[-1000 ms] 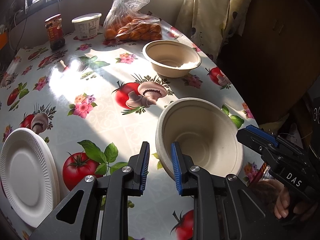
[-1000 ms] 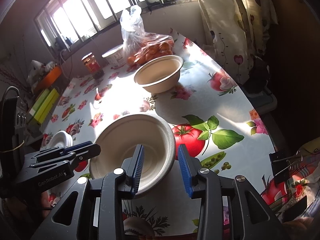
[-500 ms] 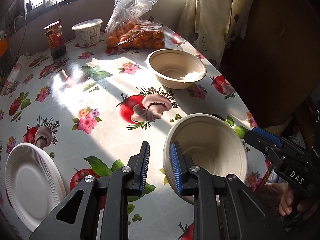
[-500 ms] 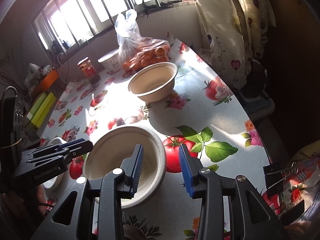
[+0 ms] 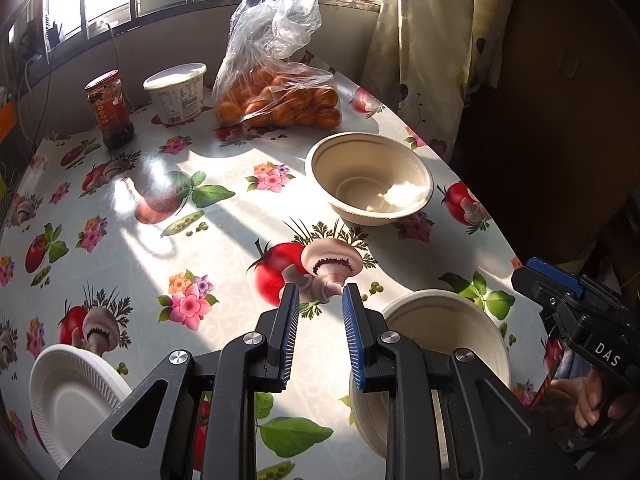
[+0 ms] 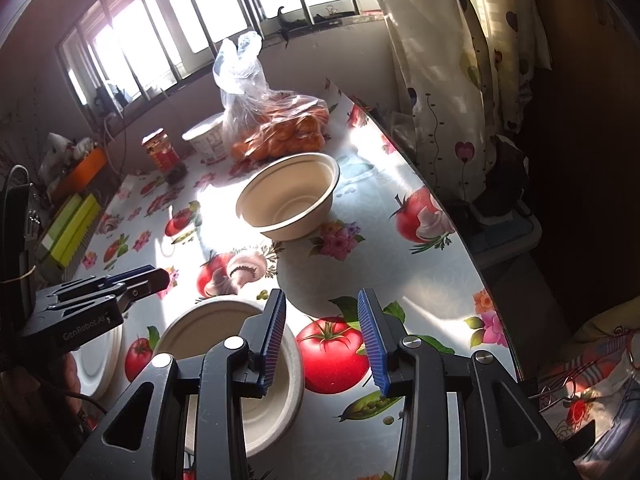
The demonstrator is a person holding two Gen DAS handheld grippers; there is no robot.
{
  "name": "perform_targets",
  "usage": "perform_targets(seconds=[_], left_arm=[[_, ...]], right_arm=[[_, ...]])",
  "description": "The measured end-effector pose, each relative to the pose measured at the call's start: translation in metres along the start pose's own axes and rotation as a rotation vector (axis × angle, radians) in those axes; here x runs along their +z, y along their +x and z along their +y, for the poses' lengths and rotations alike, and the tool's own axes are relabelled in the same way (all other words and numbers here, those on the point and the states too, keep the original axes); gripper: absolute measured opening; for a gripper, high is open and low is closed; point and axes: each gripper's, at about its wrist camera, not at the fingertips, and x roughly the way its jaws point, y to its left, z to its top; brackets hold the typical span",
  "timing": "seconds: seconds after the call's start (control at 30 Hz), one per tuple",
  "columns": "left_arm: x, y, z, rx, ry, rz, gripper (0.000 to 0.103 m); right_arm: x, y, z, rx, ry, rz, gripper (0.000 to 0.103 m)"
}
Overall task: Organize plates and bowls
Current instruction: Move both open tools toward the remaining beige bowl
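1. Left claw (image 5: 320, 300) is hovering with its jaws standing a little apart, and I am seeing only the printed tablecloth (image 5: 240, 208) through the gap, so it is pinching nothing.
2. Right claw (image 6: 322, 304) is hanging spread somewhat wider, also empty, with a printed tomato showing between its fingers.
3. I am reading the near paper bowl (image 5: 444, 336) as sitting upright on the table by the near right edge. It is resting on its own base and neither claw is bearing it.
4. Relative to the left claw, that bowl is lying just to the right of the right finger and partly hidden behind it. Relative to the right claw, it is lying low and to the left, with the left finger crossing in front of its rim. I cannot tell whether either finger is touching it.
5. The second paper bowl (image 5: 370, 178) is standing mouth up farther along the right edge, well apart from the first. I am judging that both are sitting open side up so that one can drop into the other.
6. White paper plates (image 5: 68, 392) are lying at the near left edge, seemingly more than one nested together, which is looking like the plates' gathering spot.
7. The bag of oranges (image 5: 276, 96), sauce jar (image 5: 110, 110) and lidded tub (image 5: 176, 92) are crowding the window end of the table, leaving the middle free for stacking.
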Motion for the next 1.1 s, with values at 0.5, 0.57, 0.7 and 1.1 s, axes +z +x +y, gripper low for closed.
perform_targets(seconds=[0.5, 0.57, 0.7, 1.1], left_arm=[[0.028, 0.029, 0.008, 0.016, 0.007, 0.003, 0.023], [0.03, 0.033, 0.008, 0.014, 0.006, 0.007, 0.023], [0.035, 0.04, 0.009, 0.014, 0.004, 0.013, 0.023], [0.053, 0.057, 0.015, -0.033, -0.012, 0.019, 0.023]], right_arm=[[0.032, 0.024, -0.009, -0.002, -0.017, 0.014, 0.038], [0.036, 0.028, -0.008, -0.003, -0.028, 0.017, 0.039], [0.042, 0.037, -0.009, 0.003, -0.032, 0.03, 0.039], [0.058, 0.061, -0.014, 0.021, -0.04, 0.06, 0.041]])
